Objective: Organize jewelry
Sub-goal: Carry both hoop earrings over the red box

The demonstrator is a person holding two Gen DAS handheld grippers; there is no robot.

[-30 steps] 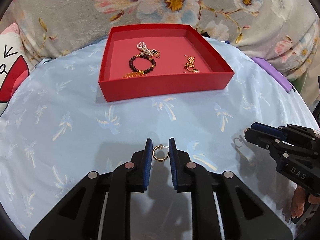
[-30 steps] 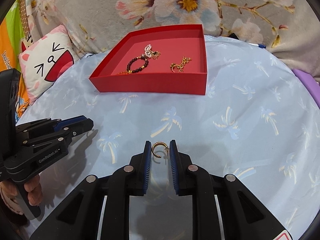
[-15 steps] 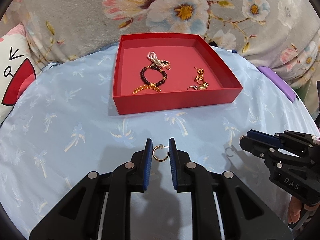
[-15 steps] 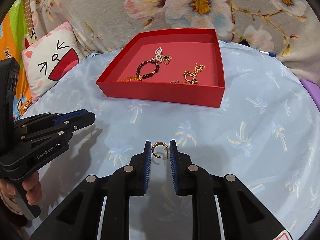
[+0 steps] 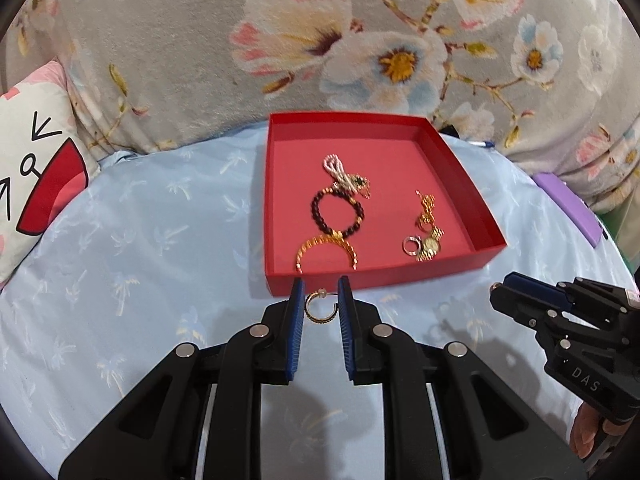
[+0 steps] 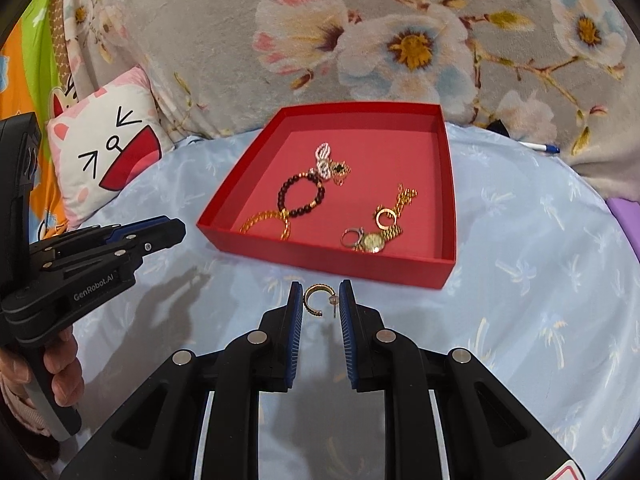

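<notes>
**Two hoop earrings held short of the red tray**

Two gold hoop earrings sit pinched between blue pads, one in each tool. The left gripper is closed on a left hoop earring, its post pointing up, and its fingertips overlap the near wall of the red tray in the left wrist view. The right gripper clamps a right hoop earring, the open side of the hoop turned toward the right pad, just short of the tray's near wall with a strip of cloth showing between.

Inside the tray lie a dark bead bracelet, a pearl piece touching it at the far side, a gold chain bracelet curving against the near wall, and on the right a small cluster of a gold watch and a silver ring. The far half of the tray floor is bare red, as is the left strip beside the bracelets.

The tray rests on a pale blue cloth with palm prints, which spreads wide to the left and right of the tray. A floral blanket rises behind the tray's far edge. A cat cushion stands at the left, well apart from the tray; a purple object lies off the right corner, and a pen sits near the blanket.
</notes>
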